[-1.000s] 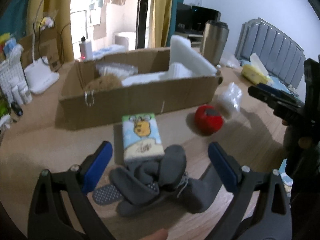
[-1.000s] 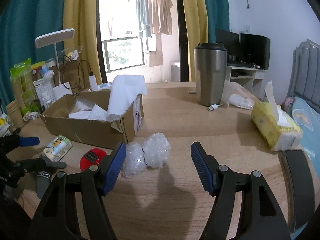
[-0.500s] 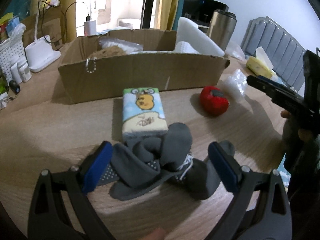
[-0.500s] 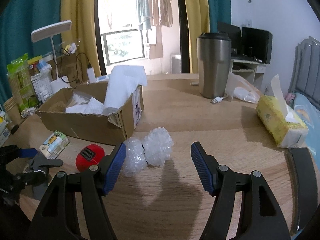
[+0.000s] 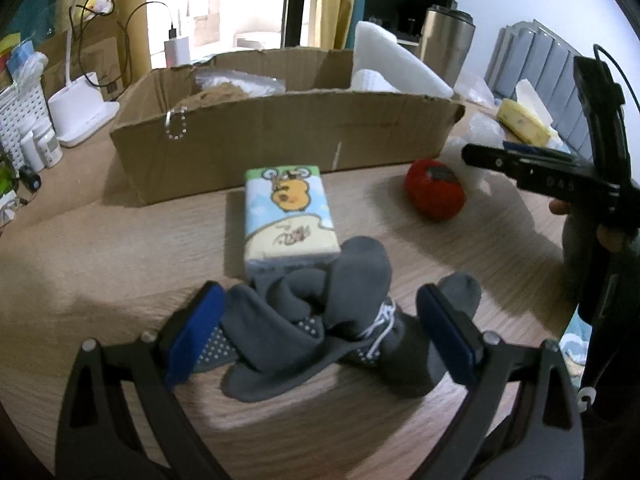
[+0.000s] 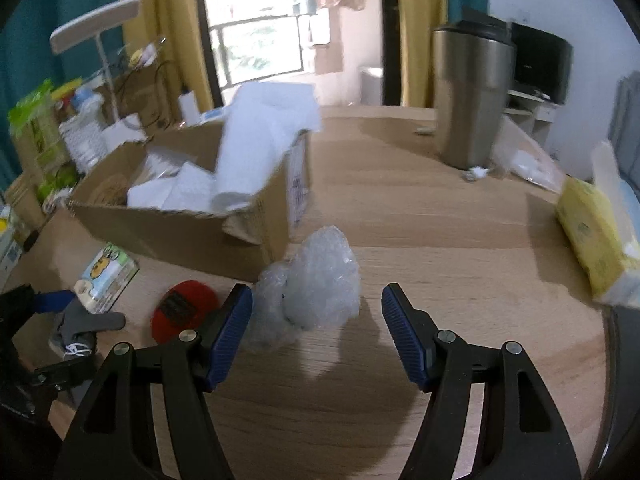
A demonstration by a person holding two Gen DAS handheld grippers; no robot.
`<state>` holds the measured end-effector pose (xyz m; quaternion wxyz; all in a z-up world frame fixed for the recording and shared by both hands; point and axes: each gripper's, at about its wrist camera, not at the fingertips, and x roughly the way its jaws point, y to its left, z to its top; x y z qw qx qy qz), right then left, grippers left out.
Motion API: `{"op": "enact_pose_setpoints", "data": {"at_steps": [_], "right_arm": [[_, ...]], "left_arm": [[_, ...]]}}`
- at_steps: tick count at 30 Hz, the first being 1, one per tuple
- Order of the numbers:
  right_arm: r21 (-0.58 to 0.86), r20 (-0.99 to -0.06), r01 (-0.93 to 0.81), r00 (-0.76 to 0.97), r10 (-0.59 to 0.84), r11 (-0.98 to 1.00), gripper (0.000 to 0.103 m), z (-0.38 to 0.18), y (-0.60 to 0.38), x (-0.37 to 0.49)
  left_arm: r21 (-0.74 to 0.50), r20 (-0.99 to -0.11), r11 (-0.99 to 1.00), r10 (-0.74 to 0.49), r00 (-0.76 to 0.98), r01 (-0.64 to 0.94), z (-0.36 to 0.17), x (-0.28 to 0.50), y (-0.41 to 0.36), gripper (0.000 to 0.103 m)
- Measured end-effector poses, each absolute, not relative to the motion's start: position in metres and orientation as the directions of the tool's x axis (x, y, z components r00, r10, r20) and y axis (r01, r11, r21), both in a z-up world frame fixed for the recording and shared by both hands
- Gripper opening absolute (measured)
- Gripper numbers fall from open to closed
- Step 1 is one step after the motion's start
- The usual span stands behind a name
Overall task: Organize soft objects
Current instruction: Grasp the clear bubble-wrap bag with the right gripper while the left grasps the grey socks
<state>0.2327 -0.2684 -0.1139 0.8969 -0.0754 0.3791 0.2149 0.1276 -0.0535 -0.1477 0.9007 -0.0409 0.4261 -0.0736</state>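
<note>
Here the left gripper (image 5: 320, 332) stands wide open around the heap of dark grey socks (image 5: 328, 320) near the front edge of the wooden table (image 5: 100, 248), holding nothing. Touching the heap's far side lies the cartoon-printed tissue pack (image 5: 288, 212); beyond it the brown cardboard box (image 5: 280, 136) blocks the way. The right gripper (image 6: 316, 336) is wide open, empty, just short of the crumpled clear bubble wrap (image 6: 316, 284), beside the red soft ball (image 6: 184, 308). Bare table lies rightward.

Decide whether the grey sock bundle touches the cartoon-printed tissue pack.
Touching: the left wrist view shows the grey sock bundle pressed against the cartoon-printed tissue pack, overlapping its near end.
</note>
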Motion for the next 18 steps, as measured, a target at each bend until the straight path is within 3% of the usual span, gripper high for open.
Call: {"op": "enact_pose_setpoints", "data": {"at_steps": [7,10,18], "right_arm": [[0.0,-0.726,-0.455,0.612,0.313,0.89,0.068,-0.1161,-0.2577,0.232],[0.011,-0.727,-0.47,0.602,0.33,0.882,0.054,-0.1168,-0.2567,0.2312],[0.008,-0.691,-0.471,0.635,0.345,0.882,0.047,-0.1126,-0.2608,0.2235]], "left_arm": [[-0.151,-0.758,0.982,-0.188,0.625,0.113,-0.1463,0.1277,-0.0543,0.096],[-0.16,-0.749,0.98,-0.197,0.632,0.116,-0.1451,0.1256,-0.0526,0.087],[-0.182,-0.74,0.973,-0.23,0.632,0.141,-0.1421,0.1212,-0.0536,0.058]]}}
